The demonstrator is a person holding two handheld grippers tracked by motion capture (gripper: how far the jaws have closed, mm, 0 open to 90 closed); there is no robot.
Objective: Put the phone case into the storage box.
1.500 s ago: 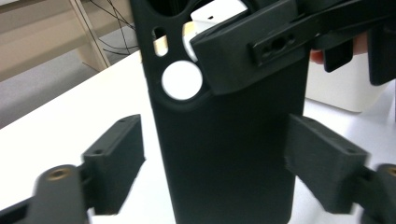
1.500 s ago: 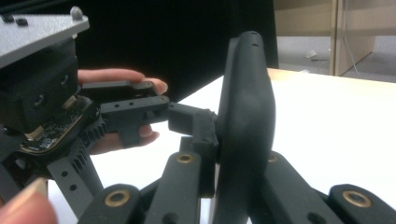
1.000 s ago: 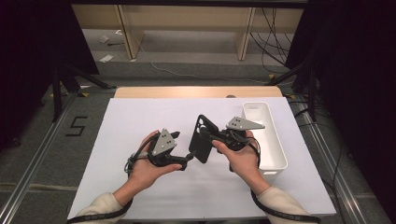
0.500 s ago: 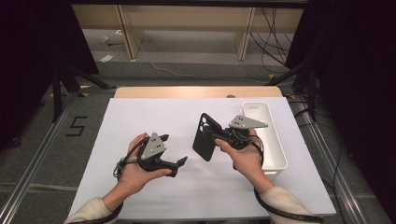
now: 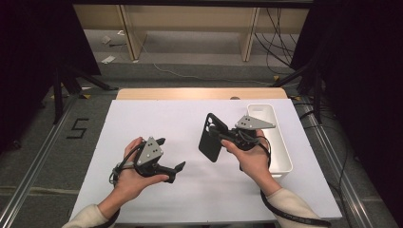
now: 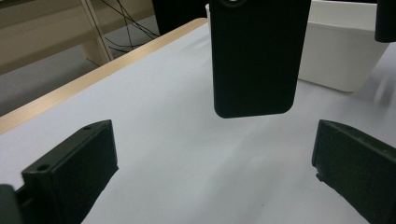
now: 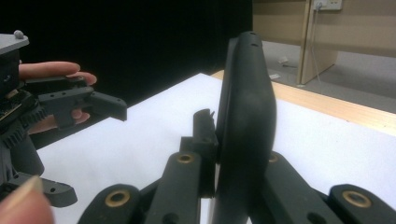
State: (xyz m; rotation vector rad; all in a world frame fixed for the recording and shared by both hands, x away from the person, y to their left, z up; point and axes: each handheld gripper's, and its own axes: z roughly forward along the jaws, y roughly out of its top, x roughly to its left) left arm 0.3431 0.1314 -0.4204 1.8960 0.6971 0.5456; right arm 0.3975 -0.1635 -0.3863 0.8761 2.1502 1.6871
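The right tool (image 5: 223, 138) is clenched on a black phone case (image 5: 212, 137), holding it upright above the white counter (image 5: 190, 190), just left of the white bin (image 5: 278, 137). In the right gripper view the case (image 7: 245, 121) stands edge-on, pinched between the two jaws. The left tool (image 5: 172, 156) has just been opening; its jaws now stand released, wide apart, with nothing between them, near the case. In the left gripper view the case (image 6: 257, 56) hangs ahead, centred between the jaws. The likely step is a handover or transfer. Keep the right grip firm and steady. Bring the left tool in square to the free lower edge. Avoid twisting the case.
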